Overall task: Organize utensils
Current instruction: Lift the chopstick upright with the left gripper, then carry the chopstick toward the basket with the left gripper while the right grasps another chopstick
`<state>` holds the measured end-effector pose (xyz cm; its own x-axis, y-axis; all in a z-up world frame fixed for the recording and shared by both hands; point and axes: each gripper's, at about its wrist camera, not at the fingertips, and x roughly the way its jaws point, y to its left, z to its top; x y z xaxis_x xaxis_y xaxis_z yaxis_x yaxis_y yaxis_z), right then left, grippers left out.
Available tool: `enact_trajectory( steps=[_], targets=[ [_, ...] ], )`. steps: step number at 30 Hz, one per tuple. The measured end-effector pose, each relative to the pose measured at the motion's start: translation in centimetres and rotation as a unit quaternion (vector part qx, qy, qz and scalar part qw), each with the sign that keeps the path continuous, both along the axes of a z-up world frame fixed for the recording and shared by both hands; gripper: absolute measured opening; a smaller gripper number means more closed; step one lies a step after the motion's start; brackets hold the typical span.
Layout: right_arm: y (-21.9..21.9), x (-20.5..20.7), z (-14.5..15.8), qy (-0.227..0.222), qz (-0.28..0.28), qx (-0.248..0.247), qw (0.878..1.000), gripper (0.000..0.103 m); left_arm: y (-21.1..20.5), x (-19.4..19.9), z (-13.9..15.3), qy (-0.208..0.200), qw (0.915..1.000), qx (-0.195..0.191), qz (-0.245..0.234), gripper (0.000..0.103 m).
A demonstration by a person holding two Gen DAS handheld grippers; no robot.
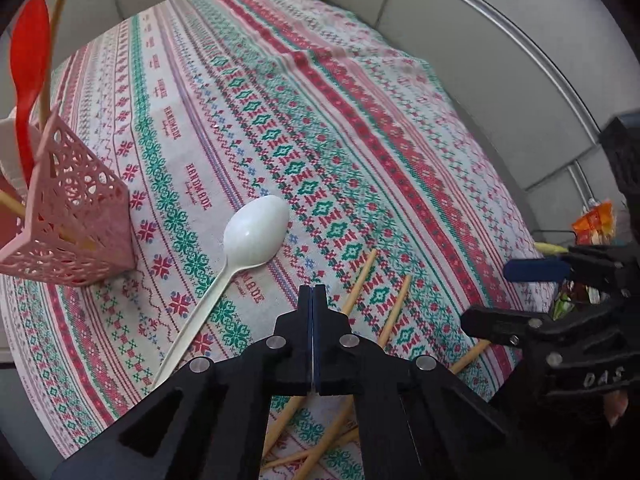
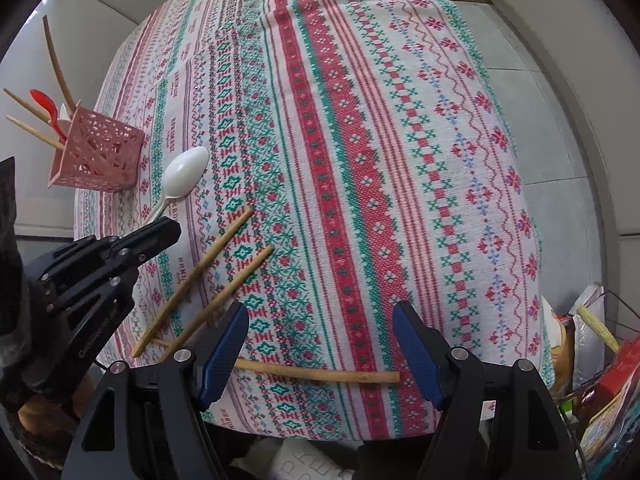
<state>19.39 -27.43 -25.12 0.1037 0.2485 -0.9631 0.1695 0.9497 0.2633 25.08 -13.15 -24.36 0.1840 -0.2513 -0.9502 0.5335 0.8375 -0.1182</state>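
My left gripper (image 1: 314, 294) is shut, jaws pressed flat together with nothing seen between them, hovering over the patterned tablecloth (image 1: 320, 120). Just left of it lies a white plastic spoon (image 1: 256, 232), bowl pointing away. Two chopsticks (image 1: 360, 280) lie to its right, more under it. A pink lattice holder (image 1: 76, 208) at the left holds a red spoon (image 1: 30, 60) and chopsticks. My right gripper (image 2: 320, 344) stands open near the table's front edge, its blue pads (image 2: 224, 344) wide apart above one chopstick (image 2: 316, 374) lying crosswise. The left gripper (image 2: 160, 232) shows at left.
The cloth-covered table ends close below my right gripper and drops off on the right side. A wire basket with snack packets and boxes (image 2: 600, 360) stands beside the table at the right. Pale tiled surfaces (image 1: 480, 40) surround the table.
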Motion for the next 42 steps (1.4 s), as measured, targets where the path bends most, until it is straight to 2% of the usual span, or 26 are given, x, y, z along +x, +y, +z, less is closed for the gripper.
enact_trajectory(
  steps=[3,9,10,11,13,14,18,19,20,28,36,42],
  targets=[
    [0.3,0.2,0.3,-0.006,0.000,0.002,1.000,0.075,0.1,-0.4,0.0,-0.005,0.9997,0.002,-0.023,0.001],
    [-0.7,0.0,0.2,-0.005,-0.015,0.003,1.000,0.076,-1.8,-1.0,-1.9,0.016,0.9980,0.031,-0.054,0.003],
    [-1.1,-0.1,0.3,-0.005,-0.017,0.003,1.000,0.076,-2.1,-1.1,-2.1,0.017,0.9976,0.036,-0.057,0.006],
    [-1.5,-0.1,0.3,-0.004,-0.019,0.003,1.000,0.076,-2.6,-1.1,-2.4,0.013,0.9972,0.043,-0.060,0.015],
    [-1.9,-0.2,0.3,-0.003,-0.023,0.002,1.000,0.076,-3.1,-1.2,-2.5,0.010,0.9969,0.041,-0.066,0.025],
    [-2.1,-0.2,0.3,-0.003,-0.024,0.002,1.000,0.076,-3.3,-1.2,-2.6,0.012,0.9969,0.042,-0.066,0.026],
    [-2.6,-0.3,0.5,-0.005,-0.025,0.005,1.000,0.076,-3.7,-1.1,-2.6,0.003,0.9970,0.046,-0.062,0.025],
    [-2.7,-0.3,0.6,-0.006,-0.025,0.006,1.000,0.076,-3.7,-1.0,-2.7,0.001,0.9970,0.050,-0.058,0.019],
    [-2.8,-0.4,0.6,-0.006,-0.025,0.006,1.000,0.076,-3.7,-1.0,-2.7,-0.003,0.9967,0.058,-0.056,0.009],
    [-2.7,-0.4,0.6,-0.007,-0.029,0.004,1.000,0.076,-3.3,-1.3,-2.4,-0.024,0.9966,0.071,-0.035,0.005],
    [-0.6,0.2,0.0,-0.001,-0.015,0.007,1.000,0.076,1.8,-1.5,1.1,-0.040,0.9988,0.024,0.015,0.005],
    [1.9,1.0,-0.5,0.001,-0.003,0.017,1.000,0.076,5.0,-2.3,3.3,-0.060,0.9964,0.003,0.059,0.005]
  ],
)
